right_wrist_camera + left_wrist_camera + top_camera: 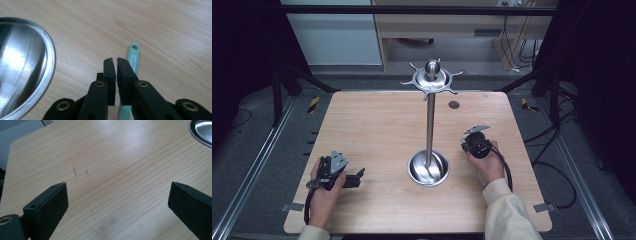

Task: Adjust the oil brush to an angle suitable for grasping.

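Observation:
A steel stand rises from a round dish base [428, 170] at the table's middle, its pole topped by a ball and a ring of hooks [432, 80]. My left gripper [357, 177] rests near the front left, pointing toward the base, its jaws wide open over bare wood [117, 187]. The base's rim [202, 130] shows at the top right of the left gripper view. My right gripper [471, 144] sits just right of the base. Its jaws are shut [114, 60] with nothing between them. A mint-green handle [133, 56] with a hanging hole lies on the table under the right jaw.
The wooden table [377, 125] has rounded corners and a small dark round plug [454, 104] near its far edge. Metal rails [257, 165] run along both sides on the floor. The stand's base [22, 65] lies close to the right gripper.

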Motion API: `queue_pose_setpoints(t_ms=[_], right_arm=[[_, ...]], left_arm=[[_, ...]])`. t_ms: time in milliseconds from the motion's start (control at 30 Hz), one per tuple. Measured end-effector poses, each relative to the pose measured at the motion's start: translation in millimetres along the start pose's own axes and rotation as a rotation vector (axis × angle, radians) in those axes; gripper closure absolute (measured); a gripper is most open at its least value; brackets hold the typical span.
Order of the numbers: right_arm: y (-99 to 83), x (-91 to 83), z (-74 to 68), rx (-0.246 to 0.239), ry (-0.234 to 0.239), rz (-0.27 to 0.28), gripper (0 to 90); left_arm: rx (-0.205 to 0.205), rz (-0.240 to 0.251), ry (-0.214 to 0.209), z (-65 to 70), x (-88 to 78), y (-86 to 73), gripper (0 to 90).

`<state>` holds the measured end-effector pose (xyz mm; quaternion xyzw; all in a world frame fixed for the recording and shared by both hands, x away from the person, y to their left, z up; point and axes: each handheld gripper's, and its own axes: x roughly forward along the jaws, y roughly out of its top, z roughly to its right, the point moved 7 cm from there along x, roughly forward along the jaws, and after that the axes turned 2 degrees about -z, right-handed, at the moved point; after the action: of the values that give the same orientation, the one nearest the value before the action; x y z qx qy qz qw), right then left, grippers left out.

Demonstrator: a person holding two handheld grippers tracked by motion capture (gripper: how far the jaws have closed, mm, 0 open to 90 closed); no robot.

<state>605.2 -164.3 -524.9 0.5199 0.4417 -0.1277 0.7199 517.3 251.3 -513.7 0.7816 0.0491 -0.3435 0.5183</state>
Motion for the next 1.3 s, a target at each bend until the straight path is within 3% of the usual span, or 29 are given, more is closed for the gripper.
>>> queue_pose_setpoints(t_ms=[433, 633, 833, 900, 967, 1100, 1300], right_arm=[[-8.6, 12.1, 2.5, 0.013, -0.025, -0.079, 87.5], [-8.7, 11.2, 4.9, 0.037, -0.019, -0.079, 88.4], [-9.4, 6.9, 14.9, 0.075, -0.071, -0.084, 85.8], [-10.0, 6.5, 16.8, 0.101, -0.060, -0.082, 85.5], [-10.1, 6.0, 16.6, 0.101, -0.062, -0.085, 85.5], [-4.7, 3.5, 5.9, 0.046, -0.028, -0.052, 89.7], [-6.3, 10.0, 2.6, 0.034, -0.033, -0.082, 90.0]], left_arm=[[0.005, -0.001, -0.003, 0.6, -0.1, -0.2, 2.5], [0.005, -0.002, -0.004, 1.4, 0.0, -0.3, 2.5], [0.017, -0.006, -0.005, 3.3, 0.8, -0.1, 2.5], [0.015, -0.004, -0.004, 3.0, 0.6, 0.0, 2.4], [0.013, -0.003, -0.004, 2.8, 0.7, 0.0, 2.4], [0.013, -0.004, -0.004, 2.7, 0.6, -0.1, 2.5], [0.012, -0.002, -0.004, 2.7, 0.6, 0.0, 2.5]])
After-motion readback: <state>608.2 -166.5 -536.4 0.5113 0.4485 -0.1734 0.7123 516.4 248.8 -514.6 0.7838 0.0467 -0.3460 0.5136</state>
